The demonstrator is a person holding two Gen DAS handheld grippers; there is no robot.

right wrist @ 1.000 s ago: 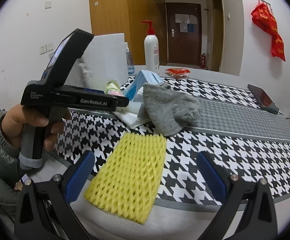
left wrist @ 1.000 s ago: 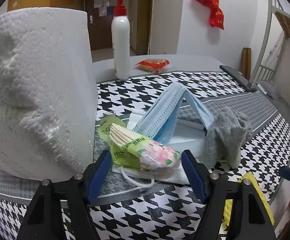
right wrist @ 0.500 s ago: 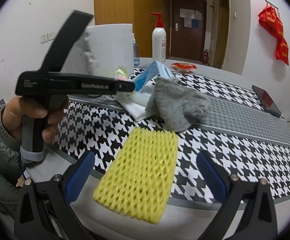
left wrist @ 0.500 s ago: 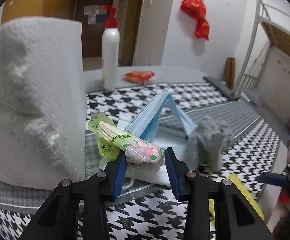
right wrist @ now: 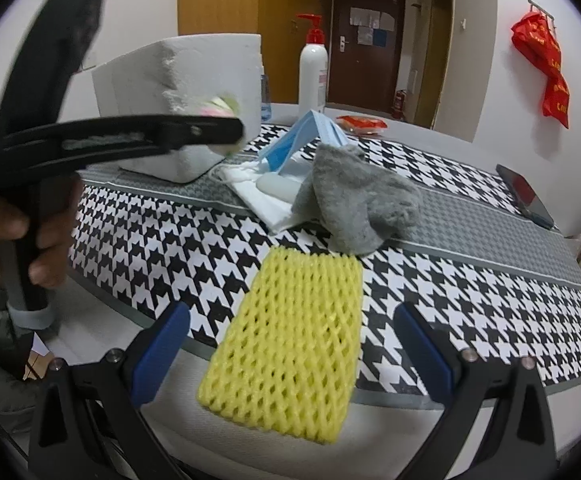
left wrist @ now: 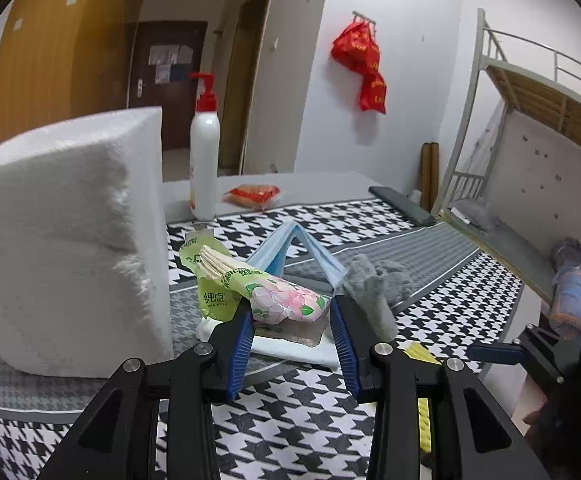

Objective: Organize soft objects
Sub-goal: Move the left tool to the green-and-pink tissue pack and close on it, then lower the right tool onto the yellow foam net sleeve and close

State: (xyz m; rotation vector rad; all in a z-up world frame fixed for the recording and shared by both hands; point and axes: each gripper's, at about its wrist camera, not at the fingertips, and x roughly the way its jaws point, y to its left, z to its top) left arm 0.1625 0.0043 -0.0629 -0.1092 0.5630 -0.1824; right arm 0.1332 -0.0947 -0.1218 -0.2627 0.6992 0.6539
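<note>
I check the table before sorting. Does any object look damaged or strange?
Yes. The white foam block has a torn, crumbled edge on its front face. The blue face mask stands folded like a tent instead of lying flat. Nothing looks spilled.

Left wrist view: close and low over the tabletop (left wrist: 290,420), facing the far door. Right wrist view: from the near edge, angled down, farther back. Shared: grey sock (left wrist: 374,284) (right wrist: 354,204), blue mask (left wrist: 290,248) (right wrist: 310,136), foam block (left wrist: 66,236) (right wrist: 186,92).
</note>
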